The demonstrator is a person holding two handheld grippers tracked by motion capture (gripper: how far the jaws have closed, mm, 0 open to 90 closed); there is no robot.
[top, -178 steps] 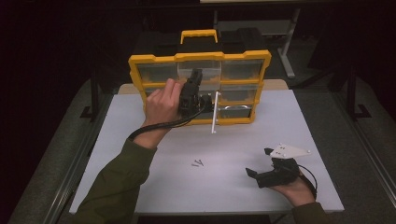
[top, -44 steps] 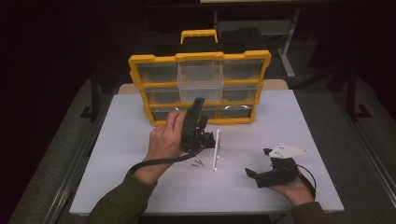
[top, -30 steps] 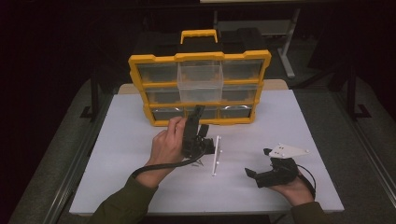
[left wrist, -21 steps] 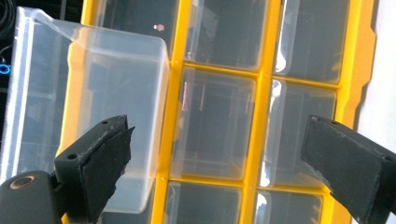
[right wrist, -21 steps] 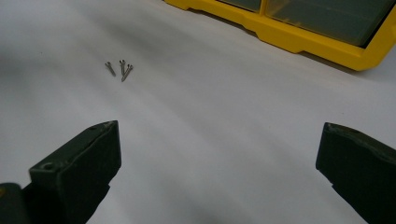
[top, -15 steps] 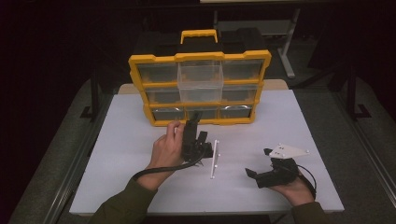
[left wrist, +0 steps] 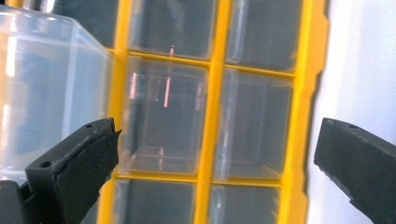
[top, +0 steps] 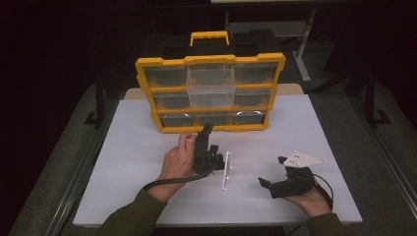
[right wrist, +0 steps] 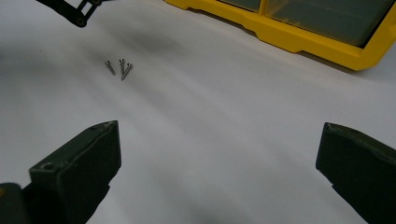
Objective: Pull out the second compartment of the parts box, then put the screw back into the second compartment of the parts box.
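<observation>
A: Nearest us, the right gripper (top: 268,184) sits low on the table (top: 344,147) in the person's palm, jaws spread wide with bare tabletop between them

B: Nothing held there. And from the right gripper view, three small screws (right wrist: 120,68) lie bunched together ahead of it on the white top

A: Moving up the table, the left gripper (top: 216,156) hangs close over the surface, upright in the hand. Its jaws have just been opening, and they stand wide apart with nothing between them

B: Right beside it a thin white strip (top: 226,170) lies flat on the table, just clear of the jaws

A: Beyond that stands the yellow organizer (top: 210,61), upright at the far side

B: One clear drawer (top: 211,86) in the middle column sticks out toward us. The left gripper view looks straight at those bins (left wrist: 168,116), drawer (left wrist: 46,93) jutting out at its left
</observation>
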